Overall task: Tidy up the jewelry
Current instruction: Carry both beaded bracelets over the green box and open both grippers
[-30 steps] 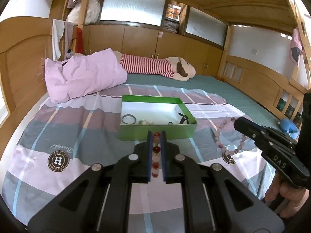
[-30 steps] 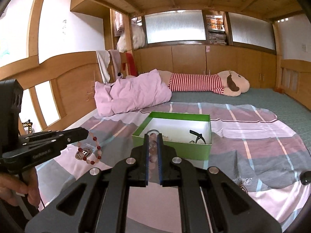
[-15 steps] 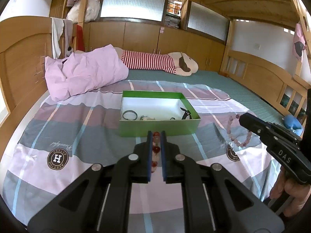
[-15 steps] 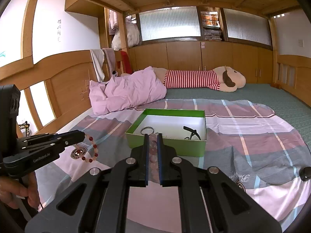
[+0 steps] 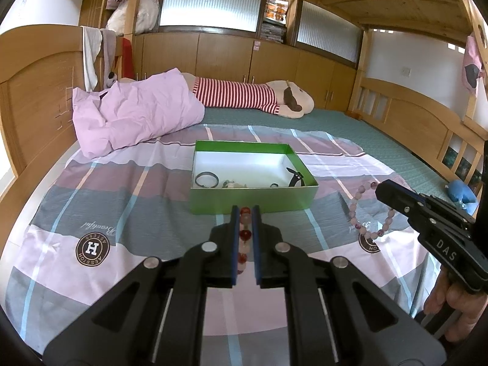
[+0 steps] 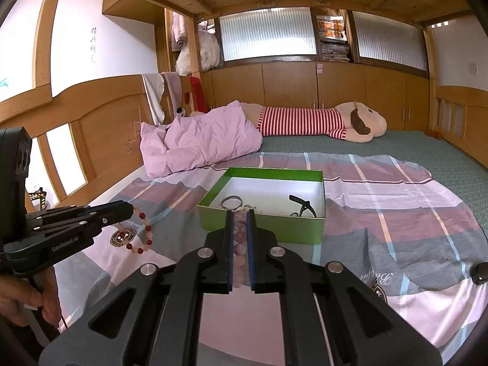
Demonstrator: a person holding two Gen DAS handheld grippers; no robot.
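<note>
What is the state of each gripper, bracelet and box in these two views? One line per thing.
left gripper: shut on red bead bracelet.
right gripper: shut on pale purple bead bracelet.
green box: open, no lid on it, on the bedspread.
black ring: lying in the box.
black clip: lying in the box.

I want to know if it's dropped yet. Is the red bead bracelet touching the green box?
Apart. The right wrist view shows the red and pink bead bracelet hanging from the left claw, beside the green cardboard box.

Glossy beads in a matt black plastic tool [image 5: 245,213]; wrinkled cloth quilt [image 5: 128,195].
</note>
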